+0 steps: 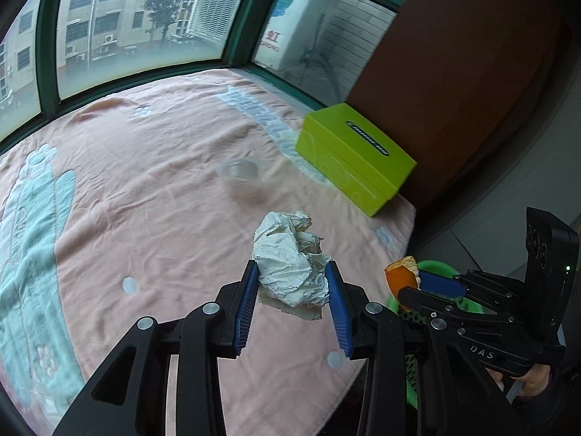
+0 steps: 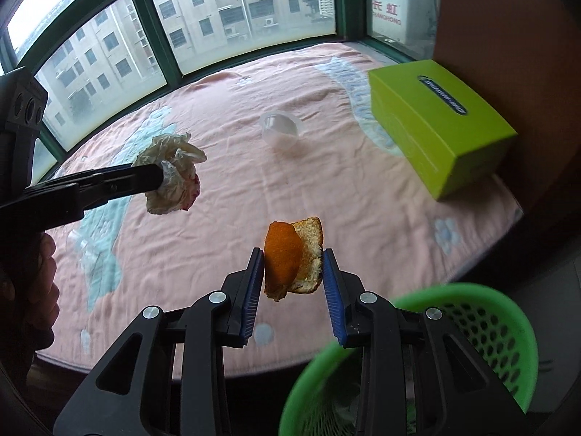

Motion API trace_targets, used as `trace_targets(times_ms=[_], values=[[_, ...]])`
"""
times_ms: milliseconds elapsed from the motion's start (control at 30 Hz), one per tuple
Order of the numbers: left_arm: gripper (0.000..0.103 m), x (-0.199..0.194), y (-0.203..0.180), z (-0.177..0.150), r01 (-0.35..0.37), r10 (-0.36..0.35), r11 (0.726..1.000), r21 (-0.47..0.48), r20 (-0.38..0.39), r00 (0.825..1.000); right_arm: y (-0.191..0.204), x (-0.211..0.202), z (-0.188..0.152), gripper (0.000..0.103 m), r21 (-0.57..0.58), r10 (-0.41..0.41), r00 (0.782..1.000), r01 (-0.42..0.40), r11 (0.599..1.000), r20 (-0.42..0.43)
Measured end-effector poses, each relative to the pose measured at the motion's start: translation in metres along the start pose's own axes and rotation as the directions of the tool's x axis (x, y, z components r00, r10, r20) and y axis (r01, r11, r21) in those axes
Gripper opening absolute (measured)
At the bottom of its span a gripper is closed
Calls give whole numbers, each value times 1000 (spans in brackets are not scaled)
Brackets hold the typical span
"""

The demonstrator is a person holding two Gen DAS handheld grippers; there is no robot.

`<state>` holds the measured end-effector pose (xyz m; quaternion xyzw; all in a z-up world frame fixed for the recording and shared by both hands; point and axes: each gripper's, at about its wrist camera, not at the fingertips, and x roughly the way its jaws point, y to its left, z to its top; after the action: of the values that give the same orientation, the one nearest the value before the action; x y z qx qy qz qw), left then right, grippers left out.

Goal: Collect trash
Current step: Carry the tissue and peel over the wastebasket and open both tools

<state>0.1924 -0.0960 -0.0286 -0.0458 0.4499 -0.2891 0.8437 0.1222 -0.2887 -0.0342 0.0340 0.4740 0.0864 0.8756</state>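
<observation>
Crumpled white paper (image 1: 290,265) and curled orange peel (image 2: 290,258), both gripper-held.

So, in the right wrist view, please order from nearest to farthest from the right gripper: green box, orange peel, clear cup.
1. orange peel, held in the right gripper.
2. clear cup, centre of cloth.
3. green box, far right.

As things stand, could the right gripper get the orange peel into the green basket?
Probably yes. The right gripper is shut on the orange peel, the green basket sits open just below and to its right off the table edge, and nothing lies between them.
</observation>
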Motion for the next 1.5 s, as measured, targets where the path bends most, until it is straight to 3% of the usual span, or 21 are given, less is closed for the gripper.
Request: trace_targets(times_ms=[667, 800, 867, 1200, 1500], values=[[37, -6, -112, -30, 129, -124, 978, 162, -38, 992, -76, -75, -100, 36, 160, -122, 993, 120, 980, 3], [37, -4, -130, -35, 150, -143, 971, 187, -54, 988, -87, -87, -110, 40, 193, -136, 991, 130, 973, 19], [37, -1, -138, -38, 162, -152, 967, 198, -65, 986, -93, -94, -114, 49, 214, -148, 988, 137, 967, 35], [37, 18, -168, -56, 199, -173, 953, 227, -131, 976, -120, -124, -124, 54, 293, -187, 977, 151, 944, 100], [39, 32, -190, -69, 236, -193, 942, 241, -188, 963, -129, -138, -121, 65, 319, -200, 968, 144, 937, 149]])
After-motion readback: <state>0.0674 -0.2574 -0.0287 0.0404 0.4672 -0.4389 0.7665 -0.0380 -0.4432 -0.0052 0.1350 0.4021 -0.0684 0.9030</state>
